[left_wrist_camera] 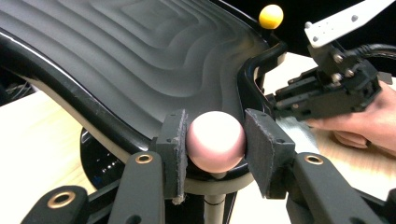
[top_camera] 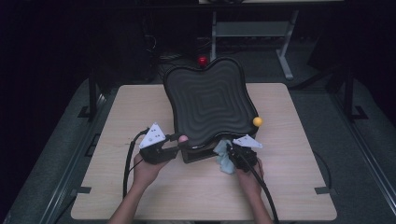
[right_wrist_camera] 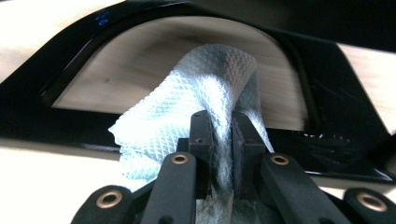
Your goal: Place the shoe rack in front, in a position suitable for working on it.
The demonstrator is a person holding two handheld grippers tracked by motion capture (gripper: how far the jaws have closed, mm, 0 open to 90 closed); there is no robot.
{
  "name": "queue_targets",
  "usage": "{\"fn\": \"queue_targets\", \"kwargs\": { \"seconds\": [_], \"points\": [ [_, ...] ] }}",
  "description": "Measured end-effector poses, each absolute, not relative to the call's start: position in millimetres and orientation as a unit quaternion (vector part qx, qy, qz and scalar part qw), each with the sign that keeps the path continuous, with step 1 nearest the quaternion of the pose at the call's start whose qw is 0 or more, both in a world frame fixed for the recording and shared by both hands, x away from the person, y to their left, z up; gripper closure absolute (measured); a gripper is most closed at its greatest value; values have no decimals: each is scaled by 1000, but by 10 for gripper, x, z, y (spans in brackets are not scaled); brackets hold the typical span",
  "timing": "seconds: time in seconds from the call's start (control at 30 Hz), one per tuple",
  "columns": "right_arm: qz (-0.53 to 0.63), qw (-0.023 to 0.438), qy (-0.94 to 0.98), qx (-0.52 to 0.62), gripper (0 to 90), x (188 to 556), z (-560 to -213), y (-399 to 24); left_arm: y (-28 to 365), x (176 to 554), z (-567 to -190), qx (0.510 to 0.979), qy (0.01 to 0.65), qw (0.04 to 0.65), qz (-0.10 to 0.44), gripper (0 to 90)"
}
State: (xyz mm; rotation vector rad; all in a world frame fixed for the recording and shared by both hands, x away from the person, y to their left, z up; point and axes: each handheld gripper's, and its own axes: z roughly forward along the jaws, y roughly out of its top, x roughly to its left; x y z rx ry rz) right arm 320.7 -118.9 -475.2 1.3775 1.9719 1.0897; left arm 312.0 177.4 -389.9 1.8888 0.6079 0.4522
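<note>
The table [top_camera: 140, 196] carries the black ridged tray [top_camera: 205, 100], tilted on its stand with its near edge toward me. My left gripper [left_wrist_camera: 215, 140] is clamped on the pink ball [left_wrist_camera: 215, 147] at the tray's near corner, steadying it. My right gripper [right_wrist_camera: 219, 128] pinches the cloth [right_wrist_camera: 187, 93] tight against the tray's rim — wiping looks under way (how much is already clean I can't tell), with the ridged top seemingly left.

Both forearms reach in from the near edge. The left gripper [top_camera: 173, 142] has its jaws clamped — pads pressing something round. The right gripper [top_camera: 232, 153] is pinched nearly shut.
</note>
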Motion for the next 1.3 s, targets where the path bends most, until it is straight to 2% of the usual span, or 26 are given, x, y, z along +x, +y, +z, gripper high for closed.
{"fn": "queue_targets", "kwargs": {
  "seconds": [0.2, 0.3, 0.43, 0.8, 1.1, 1.2, 1.23, 1.3],
  "points": [
    [394, 253, 704, 533, 808, 3229, -4753, -1366, 1805, 3132, -3896, 788, 262, 523, 192, 599],
    [385, 264, 715, 521, 807, 3202, -4751, -1308, 1817, 3139, -3894, 786, 269, 521, 199, 600],
    [388, 254, 719, 518, 809, 3179, -4748, -1348, 1855, 3151, -3895, 783, 277, 520, 201, 600],
    [376, 262, 710, 534, 811, 3033, -4747, -1557, 1885, 3165, -3893, 780, 284, 518, 205, 600],
    [388, 261, 689, 554, 817, 2854, -4768, -1744, 2053, 3215, -3888, 766, 310, 521, 211, 599],
    [390, 261, 683, 560, 818, 2803, -4767, -1781, 2131, 3211, -3866, 756, 317, 530, 219, 642],
    [392, 261, 680, 562, 818, 2791, -4768, -1798, 2180, 3203, -3852, 747, 323, 534, 229, 764],
    [396, 257, 674, 568, 818, 2780, -4769, -1824, 2243, 3225, -3842, 745, 327, 536, 224, 712]
  ]
}}
